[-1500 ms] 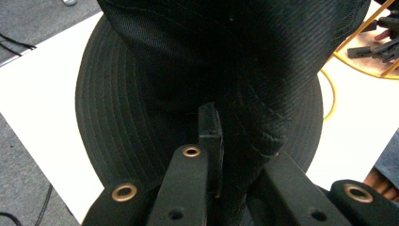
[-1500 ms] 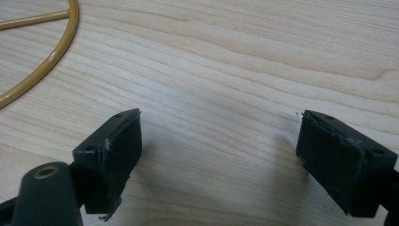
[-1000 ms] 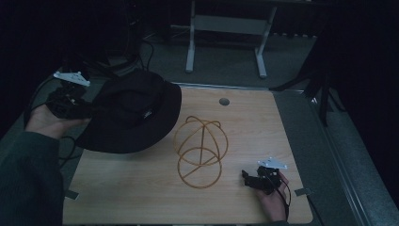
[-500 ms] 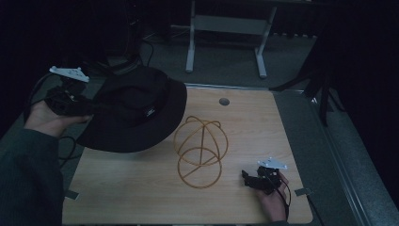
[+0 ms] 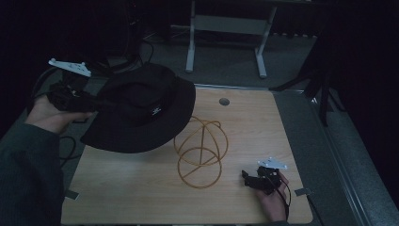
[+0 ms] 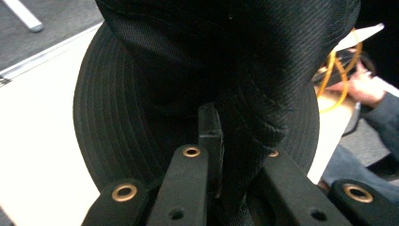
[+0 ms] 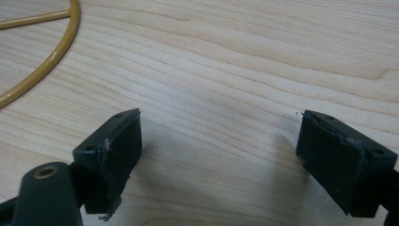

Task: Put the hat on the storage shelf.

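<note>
My left gripper (image 5: 89, 101) is clamped on the brim of the black fabric bucket hat (image 5: 141, 110), upper left of frame, above the yellow wire dome stand (image 5: 200, 150). My right gripper (image 7: 219, 155) rests with jaws apart, lower right. The floppy brim could slip or snag the wire.

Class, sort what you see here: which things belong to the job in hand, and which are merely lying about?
In the job:
black hat, pinched at its brim by the left gripper
wire hat stand on the table, beside the hat

Lying about or idle:
right gripper, open, resting on the table
metal frame on the floor behind
</note>
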A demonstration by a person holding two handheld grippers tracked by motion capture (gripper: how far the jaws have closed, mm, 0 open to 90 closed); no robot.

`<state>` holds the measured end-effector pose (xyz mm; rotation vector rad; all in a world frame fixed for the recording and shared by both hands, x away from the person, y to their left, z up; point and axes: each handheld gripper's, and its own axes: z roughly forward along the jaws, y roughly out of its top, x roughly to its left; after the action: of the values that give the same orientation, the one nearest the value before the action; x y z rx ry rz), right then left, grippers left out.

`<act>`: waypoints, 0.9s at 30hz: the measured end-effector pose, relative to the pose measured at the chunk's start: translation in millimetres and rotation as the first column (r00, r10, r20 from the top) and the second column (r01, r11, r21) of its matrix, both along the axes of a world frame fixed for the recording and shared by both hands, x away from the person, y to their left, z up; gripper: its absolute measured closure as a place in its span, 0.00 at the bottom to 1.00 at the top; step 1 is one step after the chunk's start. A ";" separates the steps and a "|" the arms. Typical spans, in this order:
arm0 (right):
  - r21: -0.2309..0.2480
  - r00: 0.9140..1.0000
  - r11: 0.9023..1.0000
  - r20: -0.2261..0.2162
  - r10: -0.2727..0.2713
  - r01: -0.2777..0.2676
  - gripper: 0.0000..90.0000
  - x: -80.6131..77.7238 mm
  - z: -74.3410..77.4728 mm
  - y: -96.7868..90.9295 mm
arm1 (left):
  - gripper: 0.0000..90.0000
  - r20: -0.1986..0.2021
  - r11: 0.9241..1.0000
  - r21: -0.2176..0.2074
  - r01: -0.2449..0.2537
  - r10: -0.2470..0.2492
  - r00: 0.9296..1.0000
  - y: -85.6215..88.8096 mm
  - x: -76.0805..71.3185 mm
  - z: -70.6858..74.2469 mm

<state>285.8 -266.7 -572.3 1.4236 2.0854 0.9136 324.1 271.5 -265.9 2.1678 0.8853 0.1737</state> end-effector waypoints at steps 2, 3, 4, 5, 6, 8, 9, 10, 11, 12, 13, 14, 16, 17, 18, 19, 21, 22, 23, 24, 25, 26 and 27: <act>0.001 1.000 1.000 -0.001 -0.001 0.001 0.16 0.0 0.1 0.1 | 0.98 0.000 1.000 -0.012 0.011 -0.011 1.000 -1.2 -0.3 1.6; 0.001 1.000 1.000 -0.001 0.000 0.000 0.16 0.0 0.1 0.0 | 0.98 0.003 1.000 -0.014 0.017 -0.017 1.000 -2.1 -0.8 2.4; 0.000 1.000 1.000 0.000 0.000 0.000 0.16 0.0 0.0 0.0 | 0.98 0.006 1.000 -0.014 0.020 -0.020 1.000 -3.6 -1.5 3.0; 0.001 1.000 1.000 -0.001 0.000 0.000 0.16 0.0 0.1 0.1 | 0.98 0.006 1.000 -0.013 0.025 -0.025 1.000 -5.3 -2.0 3.4; 0.001 1.000 1.000 -0.001 0.000 0.000 0.16 0.0 0.1 0.1 | 0.98 0.005 0.999 -0.014 0.030 -0.030 1.000 -7.5 -2.5 4.0; 0.001 1.000 1.000 -0.001 0.000 0.000 0.16 -0.1 0.1 0.1 | 0.98 0.001 0.999 -0.029 0.044 -0.044 0.999 -10.4 -3.0 4.7; 0.001 1.000 1.000 -0.001 -0.001 0.001 0.16 -0.1 0.1 0.1 | 0.98 0.003 0.998 -0.033 0.051 -0.051 0.999 -12.3 -3.4 5.3; 0.001 1.000 1.000 -0.001 -0.001 0.001 0.16 -0.1 0.1 0.1 | 0.98 0.004 0.998 -0.035 0.059 -0.059 0.998 -14.4 -3.9 6.1; 0.001 1.000 1.000 -0.001 0.000 0.000 0.16 -0.1 0.1 0.1 | 0.98 0.006 0.997 -0.045 0.070 -0.070 0.998 -16.2 -4.5 7.0; 0.001 1.000 1.000 -0.002 -0.001 0.001 0.16 -0.1 0.1 0.1 | 0.98 0.006 0.995 -0.056 0.084 -0.084 0.996 -17.8 -5.1 8.1; 0.002 1.000 1.000 0.001 -0.001 0.001 0.16 -0.1 -0.1 0.2 | 0.98 0.007 0.994 -0.057 0.089 -0.089 0.996 -19.9 -6.0 9.3; 0.002 1.000 1.000 0.001 -0.001 0.001 0.16 0.0 -0.1 0.2 | 0.98 0.008 0.993 -0.059 0.098 -0.098 0.995 -21.6 -6.3 10.5; 0.002 1.000 1.000 0.001 -0.001 0.001 0.16 -0.1 -0.1 0.2 | 0.98 0.011 0.992 -0.056 0.111 -0.111 0.994 -26.9 -8.1 13.1; 0.002 1.000 1.000 0.001 -0.001 0.001 0.16 -0.1 -0.1 0.2 | 0.98 0.013 0.991 -0.052 0.120 -0.119 0.993 -29.7 -8.8 14.0; 0.002 1.000 1.000 0.001 -0.002 0.002 0.16 -0.1 -0.1 0.3 | 0.98 0.013 0.991 -0.049 0.123 -0.123 0.992 -32.1 -9.4 14.6; 0.002 1.000 1.000 0.001 -0.002 0.001 0.16 -0.1 -0.1 0.2 | 0.98 0.013 0.991 -0.041 0.128 -0.128 0.992 -35.6 -10.0 15.2; 0.002 1.000 1.000 0.001 -0.002 0.002 0.16 -0.1 -0.1 0.3 | 0.98 0.012 0.989 -0.034 0.147 -0.146 0.989 -43.0 -11.1 16.0; 0.002 1.000 1.000 0.001 -0.002 0.002 0.16 -0.1 -0.1 0.3 | 0.98 0.014 0.987 -0.032 0.155 -0.155 0.988 -46.7 -11.9 16.4; 0.003 1.000 1.000 0.000 -0.002 0.002 0.16 -0.1 -0.1 0.3 | 0.98 0.014 0.986 -0.029 0.164 -0.164 0.986 -50.4 -12.4 16.6; 0.003 1.000 1.000 0.000 -0.002 0.002 0.16 -0.2 -0.1 0.3 | 0.98 0.014 0.985 -0.028 0.171 -0.171 0.985 -54.0 -12.6 16.7; 0.003 1.000 1.000 0.000 -0.002 0.002 0.16 -0.1 -0.1 0.3 | 0.98 0.014 0.983 -0.028 0.179 -0.178 0.984 -57.5 -12.6 16.7; 0.003 1.000 1.000 0.000 -0.002 0.002 0.16 -0.1 -0.1 0.3 | 0.98 0.012 0.982 -0.026 0.186 -0.186 0.982 -61.2 -12.5 16.7; 0.003 1.000 1.000 0.001 -0.003 0.003 0.16 -0.1 -0.1 0.4 | 0.98 0.011 0.981 -0.023 0.191 -0.191 0.981 -65.1 -12.2 16.5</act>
<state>285.6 -266.4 -572.4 1.4270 2.0821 0.9165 311.9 206.5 -249.4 2.2130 0.6654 0.0765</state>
